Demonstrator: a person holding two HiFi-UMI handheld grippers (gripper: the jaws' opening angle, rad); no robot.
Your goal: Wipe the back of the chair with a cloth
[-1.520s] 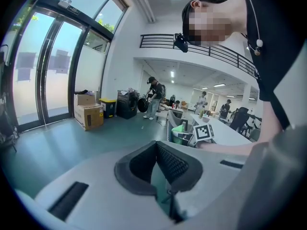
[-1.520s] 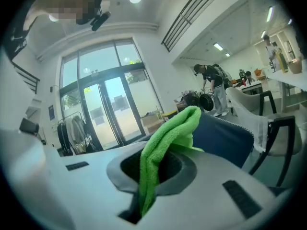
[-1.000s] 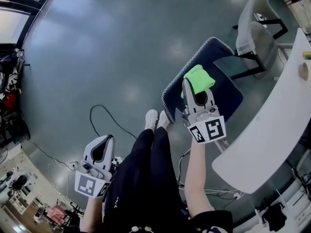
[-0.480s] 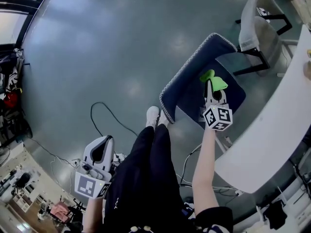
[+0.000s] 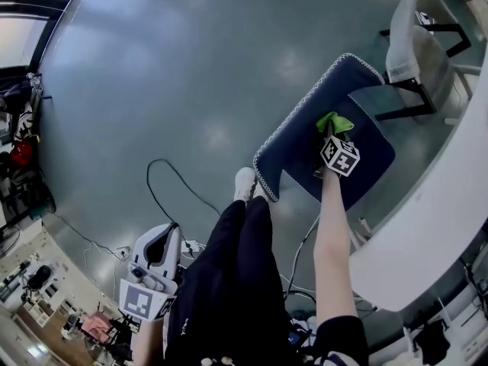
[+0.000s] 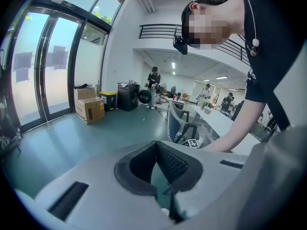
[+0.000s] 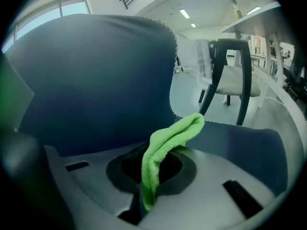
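Cloth point(image 5: 334, 122) and chair point(image 5: 301, 139) are ahead of a standing person. Nearest, the left gripper point(image 5: 166, 239) hangs low beside the person's leg, its jaws pressed together on nothing. Farther out, on an outstretched arm, the right gripper point(image 5: 328, 133) has its jaws clamped on the bright green cloth. The cloth's bunched end juts toward the navy chair's backrest, just above the seat; whether it touches is unclear. Beyond stands a pale chair point(image 5: 415, 44) beside a white table point(image 5: 427, 227).
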